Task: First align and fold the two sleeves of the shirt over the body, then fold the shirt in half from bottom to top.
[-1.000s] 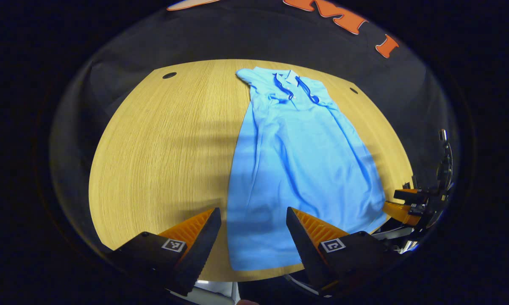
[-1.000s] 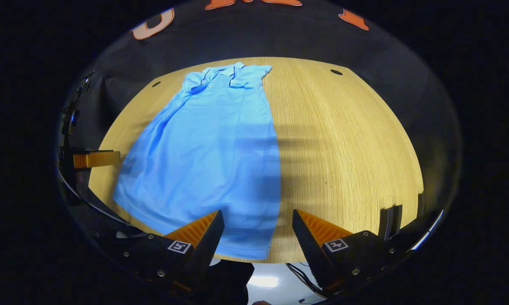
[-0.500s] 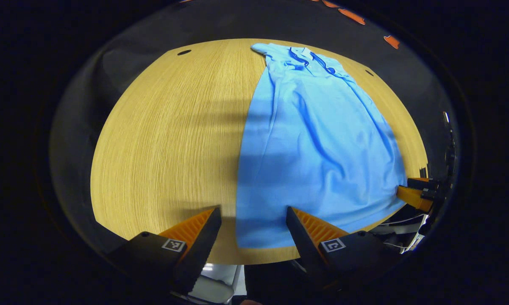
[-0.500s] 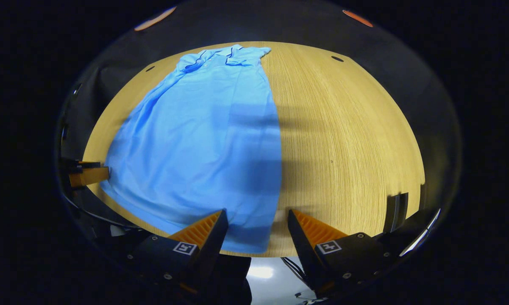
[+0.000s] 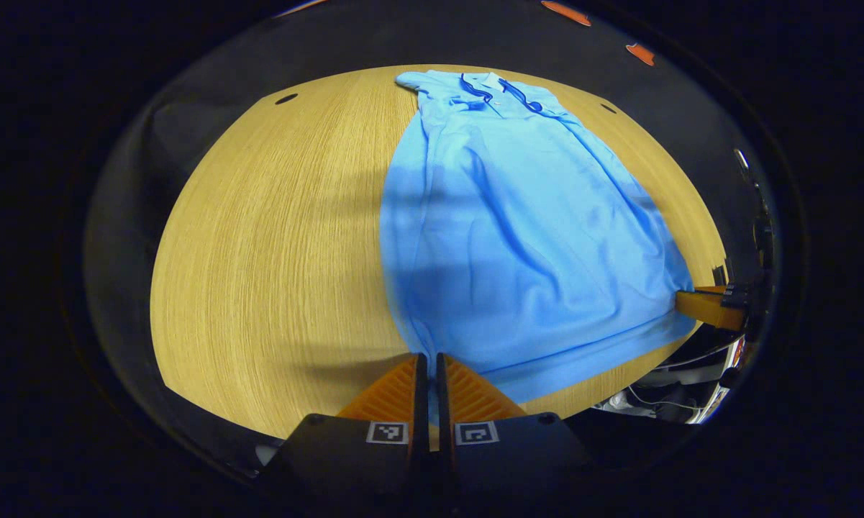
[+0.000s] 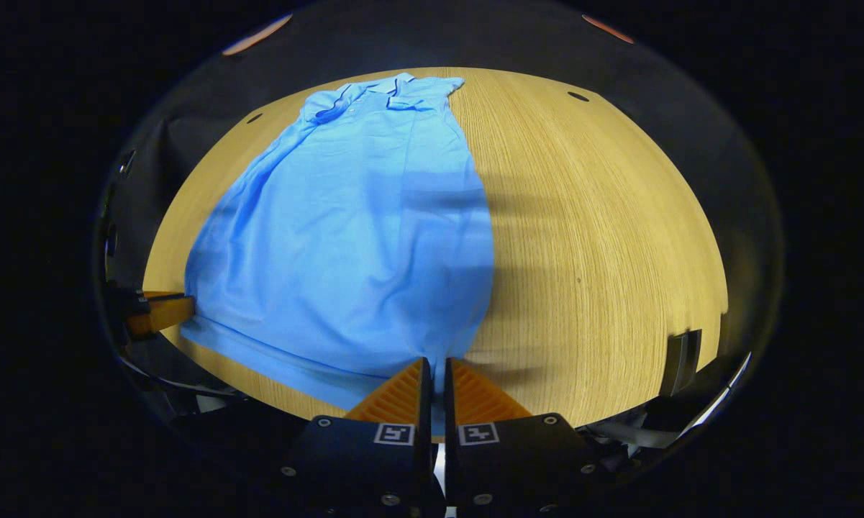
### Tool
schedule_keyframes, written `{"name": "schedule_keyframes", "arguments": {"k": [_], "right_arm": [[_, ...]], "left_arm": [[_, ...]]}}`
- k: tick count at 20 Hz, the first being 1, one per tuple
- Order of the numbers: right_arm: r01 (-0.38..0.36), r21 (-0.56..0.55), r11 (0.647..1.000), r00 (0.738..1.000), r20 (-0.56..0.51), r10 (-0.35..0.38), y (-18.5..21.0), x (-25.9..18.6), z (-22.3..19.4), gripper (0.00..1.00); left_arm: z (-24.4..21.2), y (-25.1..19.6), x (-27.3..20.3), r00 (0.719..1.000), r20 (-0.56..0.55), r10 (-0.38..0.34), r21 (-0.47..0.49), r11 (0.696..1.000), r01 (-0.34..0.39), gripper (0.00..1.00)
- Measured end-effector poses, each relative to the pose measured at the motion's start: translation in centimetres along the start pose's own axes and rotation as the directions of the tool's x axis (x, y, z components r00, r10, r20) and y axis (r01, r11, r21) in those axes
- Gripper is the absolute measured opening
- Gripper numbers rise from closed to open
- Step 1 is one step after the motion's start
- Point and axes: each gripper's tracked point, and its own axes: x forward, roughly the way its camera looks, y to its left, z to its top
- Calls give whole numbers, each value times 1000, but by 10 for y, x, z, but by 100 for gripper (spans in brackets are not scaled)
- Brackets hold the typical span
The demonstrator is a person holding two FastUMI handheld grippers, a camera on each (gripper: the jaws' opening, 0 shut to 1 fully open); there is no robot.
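Shirt (image 5: 518, 230) hem is pinched at both near corners: your left gripper (image 5: 427, 367) is clamped together on the hem's left corner, and your right gripper (image 6: 435, 370) is clamped on the hem's right corner, fingers nearly meeting with fabric between them. From there the blue shirt runs away from you flat on the wooden table (image 5: 259, 252), sleeves folded in over the body, collar (image 5: 493, 90) at the far edge. In the left gripper view you can see the other gripper's finger at the hem's far right corner.
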Motion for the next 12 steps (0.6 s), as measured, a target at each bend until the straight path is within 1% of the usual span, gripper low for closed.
{"name": "schedule_keyframes", "arguments": {"k": [1, 2, 3, 7, 12], "right_arm": [[-30, 38, 999, 1000, 0, 30, 4, 1, 2, 4], [-63, 76, 995, 998, 10, 63, 9, -1, 5, 3], [-80, 102, 991, 996, 34, 77, 9, -4, 11, 2], [-145, 115, 983, 984, 119, 132, 14, -21, 38, 1], [-221, 108, 969, 955, 228, 192, 19, -52, 84, 1]], "left_arm": [[2, -3, -1, 1000, 7, -6, -19, 1000, 6, 10], [10, -4, -1, 1000, 22, -7, -38, 999, 8, 5], [18, -5, -7, 999, 42, -14, -38, 999, 15, 5], [55, -8, -31, 988, 154, -10, -28, 1000, 15, 5], [105, -15, -70, 956, 294, -13, -13, 1000, 18, 5]]}}
